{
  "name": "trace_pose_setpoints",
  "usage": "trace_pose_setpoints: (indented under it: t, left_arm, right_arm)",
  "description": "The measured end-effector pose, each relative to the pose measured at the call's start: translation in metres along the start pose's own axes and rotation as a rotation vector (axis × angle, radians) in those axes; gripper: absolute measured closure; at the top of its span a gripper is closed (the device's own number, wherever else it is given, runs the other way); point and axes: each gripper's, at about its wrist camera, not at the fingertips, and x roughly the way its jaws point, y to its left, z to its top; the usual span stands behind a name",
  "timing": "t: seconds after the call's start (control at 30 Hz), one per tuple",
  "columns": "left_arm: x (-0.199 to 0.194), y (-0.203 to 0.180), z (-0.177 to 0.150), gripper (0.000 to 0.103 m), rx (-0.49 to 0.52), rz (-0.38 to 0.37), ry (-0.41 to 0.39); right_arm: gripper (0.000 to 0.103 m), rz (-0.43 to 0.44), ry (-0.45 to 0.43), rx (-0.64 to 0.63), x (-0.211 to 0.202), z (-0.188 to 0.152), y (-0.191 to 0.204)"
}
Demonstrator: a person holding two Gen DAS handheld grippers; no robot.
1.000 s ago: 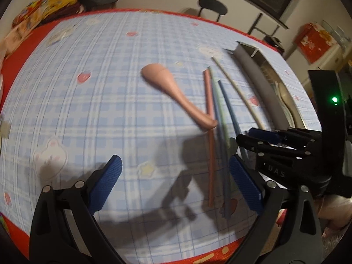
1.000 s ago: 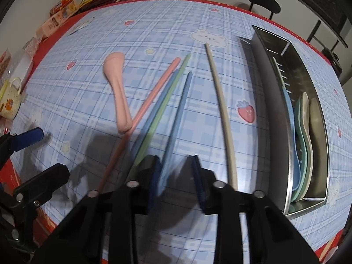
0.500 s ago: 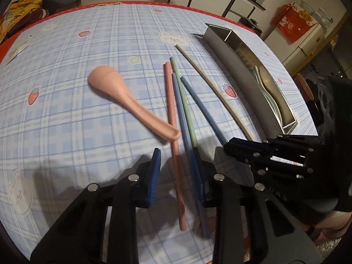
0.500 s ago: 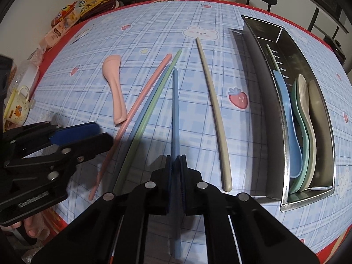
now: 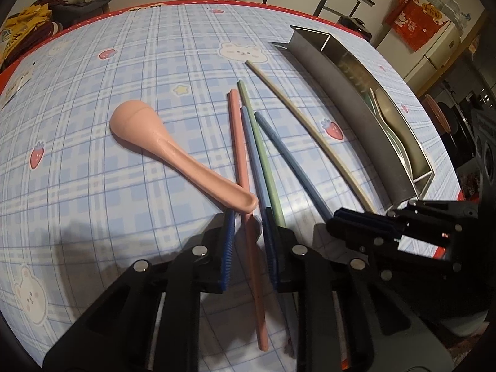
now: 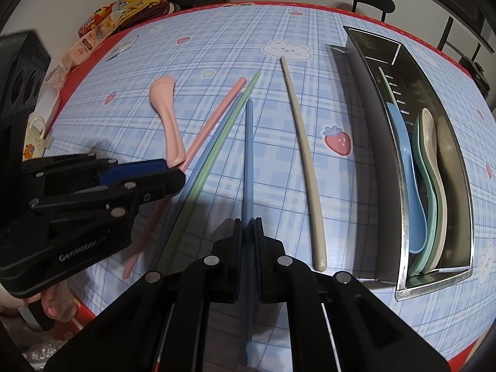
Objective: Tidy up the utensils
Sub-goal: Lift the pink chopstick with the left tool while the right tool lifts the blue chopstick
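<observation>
Left gripper [image 5: 248,241] straddling pink chopstick [image 5: 240,142], fingers parted | right gripper [image 6: 248,241] pinching dark blue chopstick [image 6: 249,155] at its near end | beige chopstick [image 6: 305,161] lying alone, bare cloth either side | steel tray [image 6: 362,99] sitting at table's right edge, spoons inside.

Tray's [image 5: 356,83] contents mostly hidden

Checked table [image 6: 217,31]: chopsticks [image 6: 305,167], spoon [image 6: 169,117], tray [image 6: 365,99]
</observation>
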Motion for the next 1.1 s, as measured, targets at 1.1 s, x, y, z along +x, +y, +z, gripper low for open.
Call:
trace_pose_setpoints:
  t: [1.1]
  left_arm:
    - [-0.017, 0.002, -0.038, 0.092, -0.021, 0.021, -0.004]
  right_arm:
    - [0.095, -0.002, -0.009, 0.007, -0.001, -0.004, 0.002]
